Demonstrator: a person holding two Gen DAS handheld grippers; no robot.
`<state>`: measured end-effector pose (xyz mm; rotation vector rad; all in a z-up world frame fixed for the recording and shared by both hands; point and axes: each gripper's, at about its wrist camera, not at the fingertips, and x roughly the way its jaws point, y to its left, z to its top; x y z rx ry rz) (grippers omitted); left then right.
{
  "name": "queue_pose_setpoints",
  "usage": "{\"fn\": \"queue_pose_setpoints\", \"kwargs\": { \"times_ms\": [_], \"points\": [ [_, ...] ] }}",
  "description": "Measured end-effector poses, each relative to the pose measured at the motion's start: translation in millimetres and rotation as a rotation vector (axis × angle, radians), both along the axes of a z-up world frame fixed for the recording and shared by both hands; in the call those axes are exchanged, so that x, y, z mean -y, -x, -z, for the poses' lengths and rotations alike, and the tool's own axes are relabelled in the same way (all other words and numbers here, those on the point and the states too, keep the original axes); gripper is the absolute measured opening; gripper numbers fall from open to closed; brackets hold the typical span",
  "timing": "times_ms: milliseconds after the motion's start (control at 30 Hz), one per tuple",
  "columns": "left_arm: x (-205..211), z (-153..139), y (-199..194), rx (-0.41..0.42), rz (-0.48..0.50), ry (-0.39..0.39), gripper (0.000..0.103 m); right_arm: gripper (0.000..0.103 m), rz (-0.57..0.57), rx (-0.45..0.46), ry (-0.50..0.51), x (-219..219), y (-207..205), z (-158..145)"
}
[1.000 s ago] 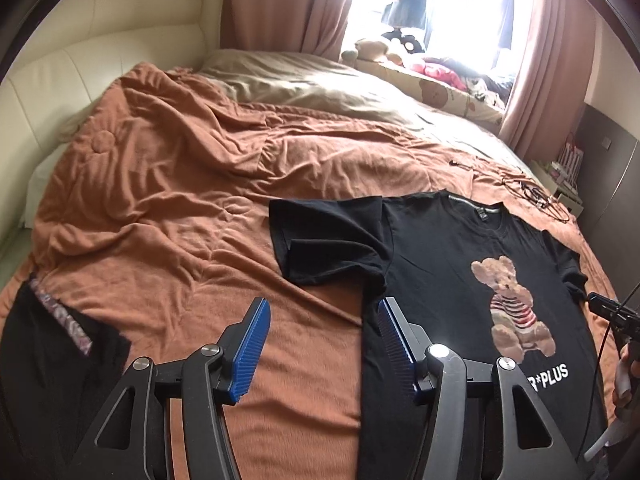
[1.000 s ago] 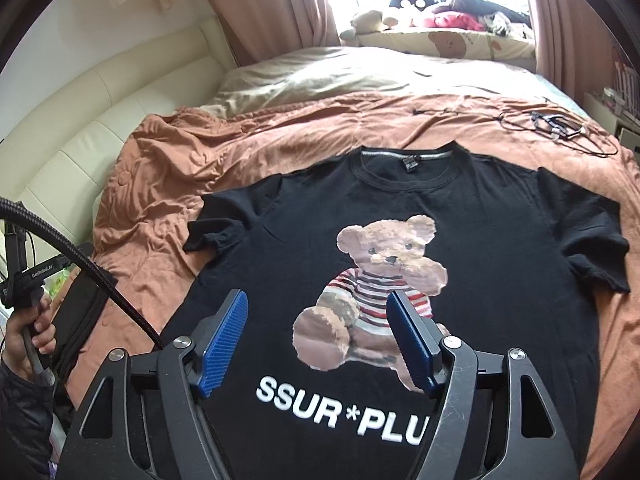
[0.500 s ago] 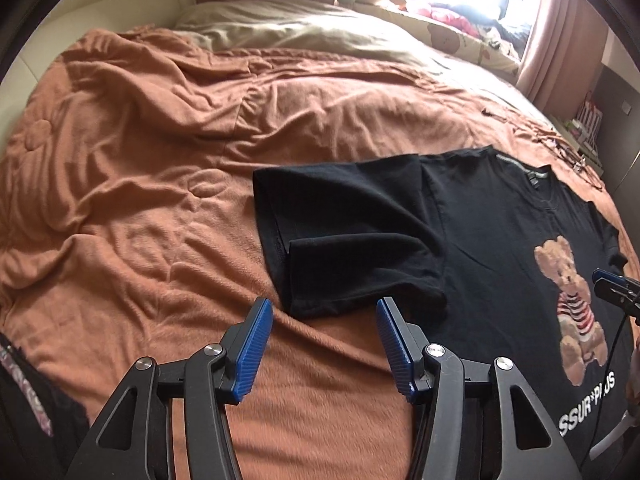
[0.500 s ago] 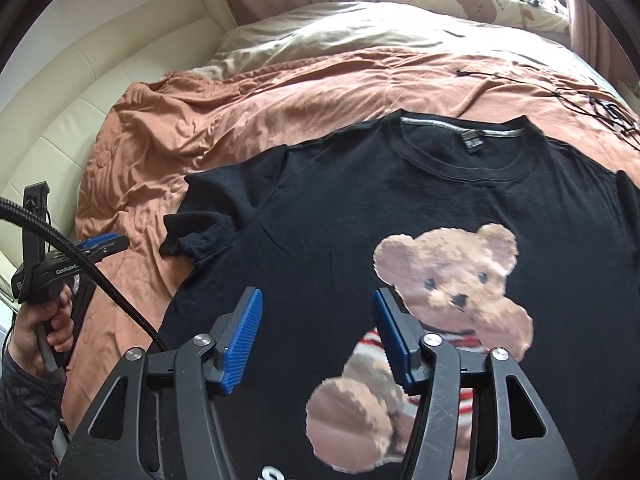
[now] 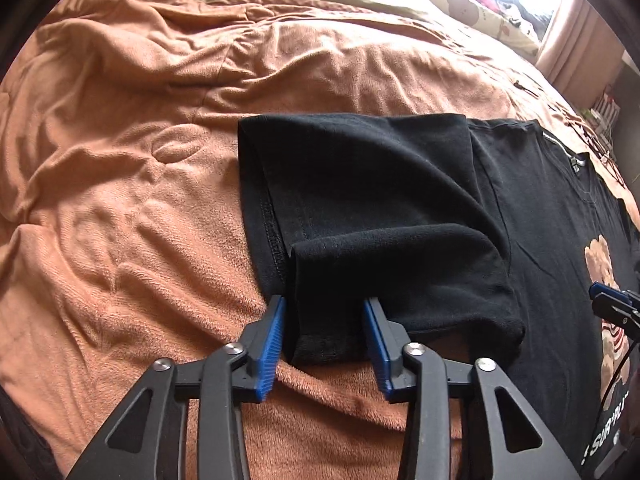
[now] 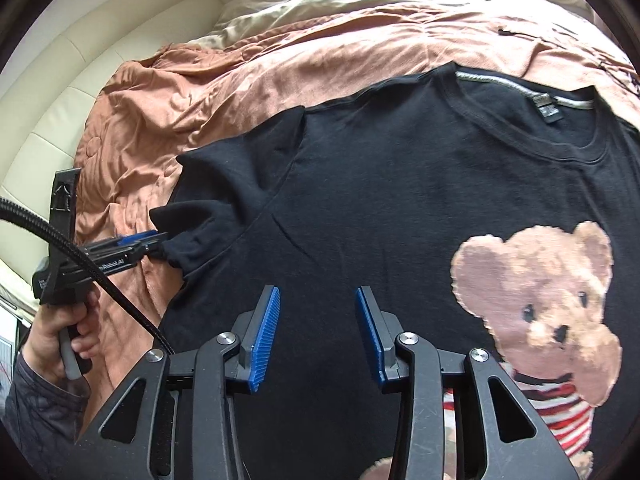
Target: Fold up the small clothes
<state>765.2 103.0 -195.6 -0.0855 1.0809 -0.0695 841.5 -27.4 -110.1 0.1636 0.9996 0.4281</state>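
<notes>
Left gripper (image 5: 324,334) — jaws apart, straddling the near hem of the crumpled sleeve (image 5: 400,280); cloth sits between the blue pads, not yet pinched as far as I can tell. Right gripper (image 6: 318,332) — jaws apart, hovering over the chest of the T-shirt (image 6: 400,200), holding nothing. The sleeve runs far-left from the shirt body, so the left gripper is the nearer one. Shirt lies face up on the orange blanket (image 5: 120,160) of the bed, collar far. Count: one shirt, two grippers, one bear print (image 6: 540,320).
</notes>
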Motion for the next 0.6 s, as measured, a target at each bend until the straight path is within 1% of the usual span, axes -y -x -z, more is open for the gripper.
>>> {"fn": "queue_pose_setpoints", "kwargs": {
  "times_ms": [67, 133, 167, 233, 333, 467, 600],
  "points": [
    [-1.2, -1.0, 1.8, 0.004, -0.003, 0.007, 0.019, 0.03, -0.004, -0.012, -0.006, -7.1, -4.2, 4.5],
    [-5.2, -3.9, 4.8, 0.005, -0.007, 0.035, 0.013, 0.025, -0.007, -0.028, -0.014, -13.0, -8.4, 8.9],
    [-7.5, -6.1, 7.6, 0.005, -0.007, 0.05, 0.007, 0.025, -0.008, -0.033, -0.015, -15.8, -9.6, 9.7],
    [-10.6, -10.2, 12.8, 0.004, -0.005, 0.075, 0.006, 0.025, -0.009, -0.035, -0.015, -21.7, -12.2, 10.7],
    [-11.2, -17.3, 21.8, 0.011, 0.006, 0.082, 0.006, 0.025, -0.013, -0.042, -0.03, -31.4, -14.2, 10.7],
    [-11.9, -25.1, 35.5, 0.021, 0.023, 0.11, 0.006, 0.025, -0.036, -0.035, -0.036, -50.6, -15.0, 9.1],
    [-8.2, -22.6, 45.9, -0.012, 0.052, 0.115, 0.006, 0.025, -0.045, -0.041, -0.041, -61.8, -19.1, 11.4]
  ]
}}
